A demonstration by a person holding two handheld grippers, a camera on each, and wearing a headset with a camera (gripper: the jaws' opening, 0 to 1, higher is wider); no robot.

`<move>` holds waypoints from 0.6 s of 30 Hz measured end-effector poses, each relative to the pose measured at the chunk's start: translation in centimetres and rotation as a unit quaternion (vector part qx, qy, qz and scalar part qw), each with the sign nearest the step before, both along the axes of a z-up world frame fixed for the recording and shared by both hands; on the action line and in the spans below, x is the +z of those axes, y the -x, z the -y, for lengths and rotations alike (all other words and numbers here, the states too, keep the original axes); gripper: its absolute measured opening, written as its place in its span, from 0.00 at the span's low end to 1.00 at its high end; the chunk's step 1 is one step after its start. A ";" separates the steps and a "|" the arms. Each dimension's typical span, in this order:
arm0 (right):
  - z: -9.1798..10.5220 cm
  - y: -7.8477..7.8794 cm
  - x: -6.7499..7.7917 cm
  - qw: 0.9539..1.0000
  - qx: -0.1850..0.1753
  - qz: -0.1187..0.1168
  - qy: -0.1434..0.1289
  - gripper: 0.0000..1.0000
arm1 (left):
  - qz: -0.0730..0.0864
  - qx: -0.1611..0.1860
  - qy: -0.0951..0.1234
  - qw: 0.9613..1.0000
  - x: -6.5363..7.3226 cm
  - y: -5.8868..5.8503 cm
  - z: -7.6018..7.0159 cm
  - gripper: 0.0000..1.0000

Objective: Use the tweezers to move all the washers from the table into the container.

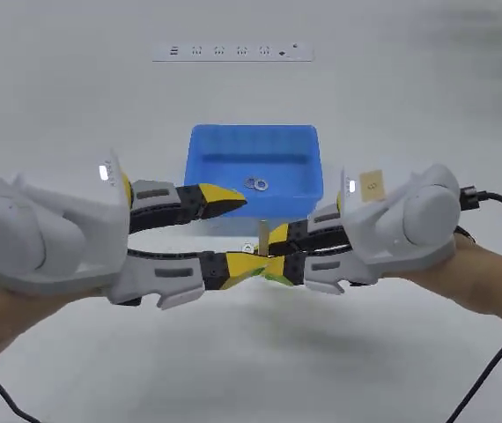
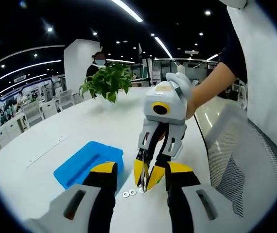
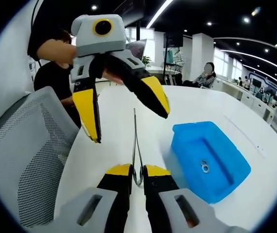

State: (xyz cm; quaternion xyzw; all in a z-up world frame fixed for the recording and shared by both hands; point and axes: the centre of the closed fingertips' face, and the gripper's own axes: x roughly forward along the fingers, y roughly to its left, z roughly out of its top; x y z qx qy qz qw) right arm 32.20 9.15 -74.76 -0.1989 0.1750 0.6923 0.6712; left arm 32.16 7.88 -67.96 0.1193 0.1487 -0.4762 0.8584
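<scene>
A blue container (image 1: 255, 163) stands on the white table with two washers (image 1: 256, 183) in it. My right gripper (image 1: 273, 256) is shut on the metal tweezers (image 3: 135, 141), whose thin arms point forward over the table. My left gripper (image 1: 247, 231) is open, its jaws on either side of the tweezers' tip. Two loose washers (image 2: 129, 193) lie on the table just in front of the container, below the tweezers (image 2: 143, 182). In the right gripper view the container (image 3: 211, 160) sits to the right, with washers (image 3: 205, 167) on its floor.
A white power strip (image 1: 232, 53) lies at the table's far edge. A black cable (image 1: 498, 264) trails from the right gripper. A potted plant (image 2: 108, 80) stands on the table farther off. A mesh chair (image 3: 26, 155) is beside the table.
</scene>
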 end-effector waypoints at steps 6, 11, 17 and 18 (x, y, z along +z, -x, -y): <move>-0.5 0.0 1.4 1.000 0.002 0.009 -0.005 0.10 | -0.004 0.049 0.005 0.999 0.0 0.1 -2.2 0.68; -1.0 -0.3 2.9 1.000 0.004 0.016 -0.013 0.10 | -0.004 0.073 0.024 0.997 0.5 0.4 -3.2 0.71; -1.7 -1.2 4.9 0.999 0.002 0.026 -0.026 0.10 | -0.011 0.107 0.039 0.993 0.4 0.7 -4.4 0.85; -1.9 -1.4 5.5 0.999 0.001 0.029 -0.031 0.10 | -0.014 0.112 0.038 0.993 0.3 0.8 -4.6 0.88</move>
